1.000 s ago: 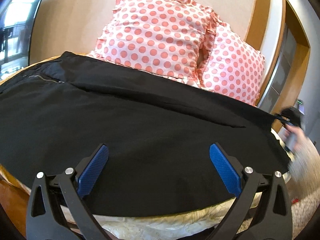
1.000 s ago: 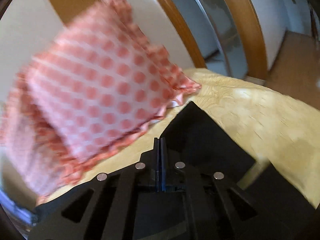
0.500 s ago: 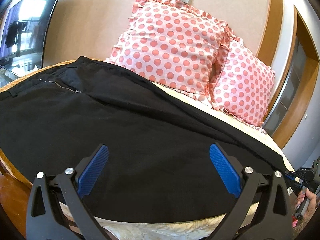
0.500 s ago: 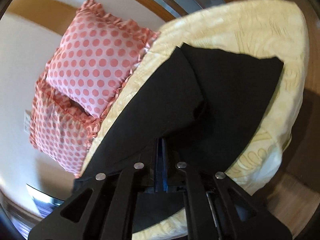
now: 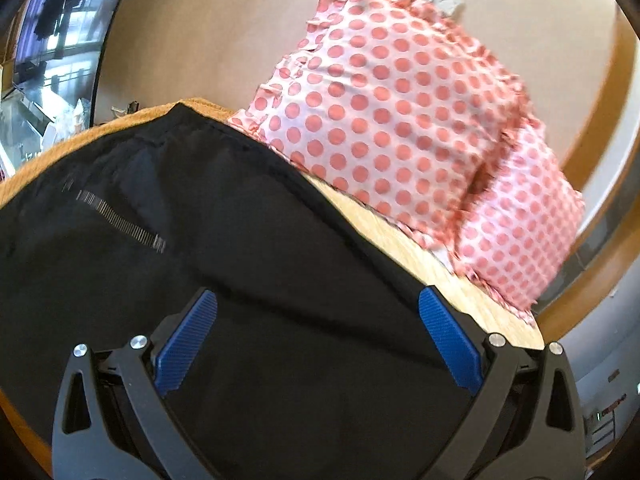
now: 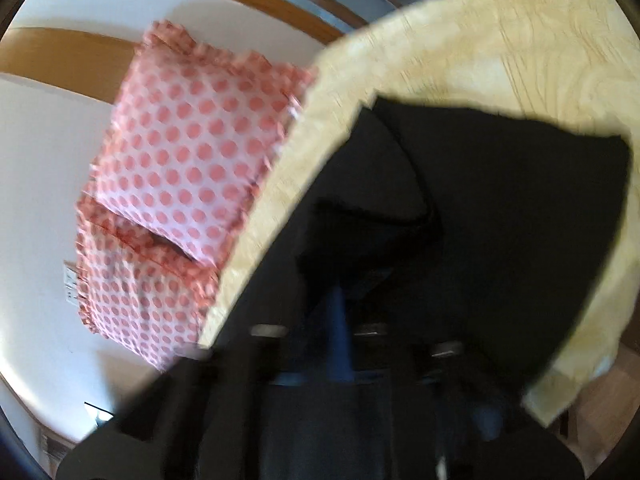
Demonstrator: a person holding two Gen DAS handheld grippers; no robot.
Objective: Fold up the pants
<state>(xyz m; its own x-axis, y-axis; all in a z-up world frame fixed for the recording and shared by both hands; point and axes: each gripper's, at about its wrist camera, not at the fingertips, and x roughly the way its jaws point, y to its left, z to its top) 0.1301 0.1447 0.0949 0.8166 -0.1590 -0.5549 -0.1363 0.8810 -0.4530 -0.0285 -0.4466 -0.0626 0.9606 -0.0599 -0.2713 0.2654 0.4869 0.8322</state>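
Your black zip-pocket pants (image 5: 248,240) are spread on the pale yellow patterned bedspread (image 6: 500,48), so you're mid first fold. Left gripper (image 5: 316,336) hovers spread wide, empty; right gripper (image 6: 340,340) looks clamped on the leg end, though it's blurry. Next, pinch the waist end left-handed.

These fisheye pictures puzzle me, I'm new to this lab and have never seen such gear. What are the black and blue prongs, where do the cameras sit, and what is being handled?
No robot here: a person holds a two-finger gripper in each hand, and a camera on each looks forward along its fingers.

In the left view, the left gripper is open, its blue pads wide apart over black pants spread on a yellow bedspread. The pants' zipper shows. Two pink polka-dot pillows lean at the wall.

The right view is blurred. The right gripper seems shut, its blue pads together with black cloth around them, so it probably pinches the pants. A fold of them lies raised on the bedspread.
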